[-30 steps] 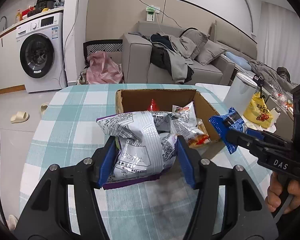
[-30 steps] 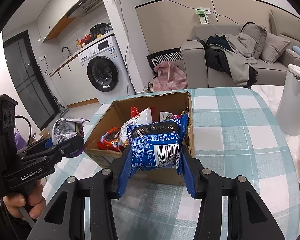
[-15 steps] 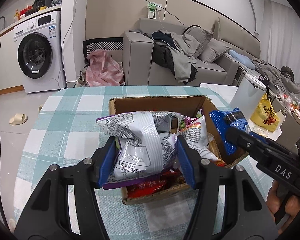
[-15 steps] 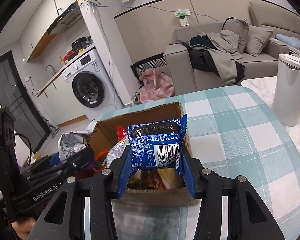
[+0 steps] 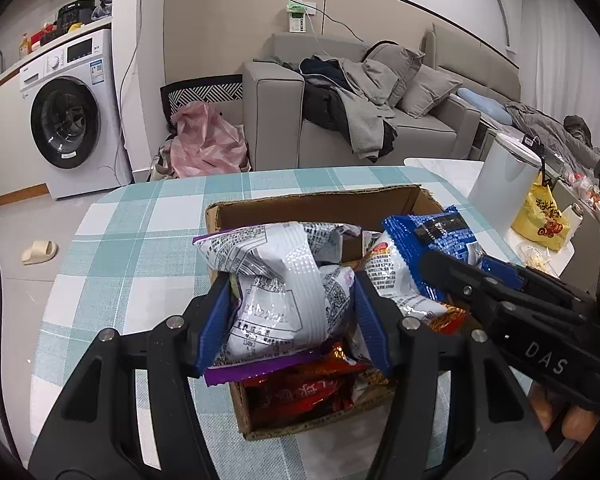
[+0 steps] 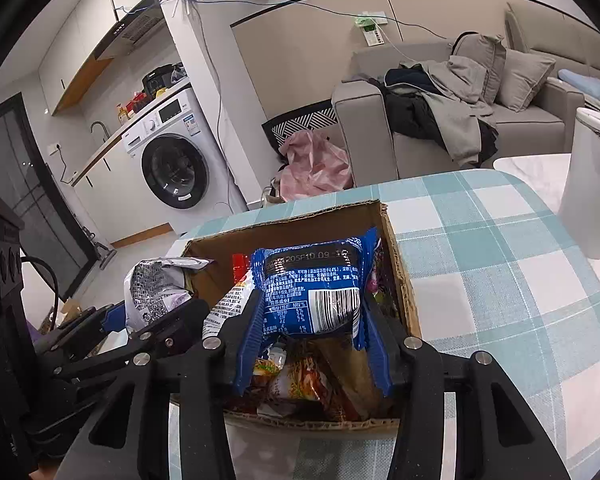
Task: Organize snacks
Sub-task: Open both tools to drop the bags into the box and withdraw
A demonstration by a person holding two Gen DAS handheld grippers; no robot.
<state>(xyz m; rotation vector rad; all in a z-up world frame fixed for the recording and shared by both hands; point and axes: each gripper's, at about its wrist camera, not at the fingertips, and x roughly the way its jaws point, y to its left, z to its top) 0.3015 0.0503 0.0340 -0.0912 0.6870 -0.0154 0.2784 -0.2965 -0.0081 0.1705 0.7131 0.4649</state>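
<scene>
Left wrist view: both packets now hang over the cardboard box (image 5: 312,204).
The left gripper (image 5: 292,312) pinches the silver packet (image 5: 276,280) and the right gripper (image 6: 312,332) the blue packet (image 6: 312,284); a second ago both were before the box, so release seems next.

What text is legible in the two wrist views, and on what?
"DAS": on the right gripper body, left wrist view.
"205F10.09": date strip of the blue snack packet.
"NRV%": nutrition table on the same packet.
Silver snack bag: fine print and stamped date code, not reliably readable.
Yellow bag and washing machine stickers: too small.
</scene>
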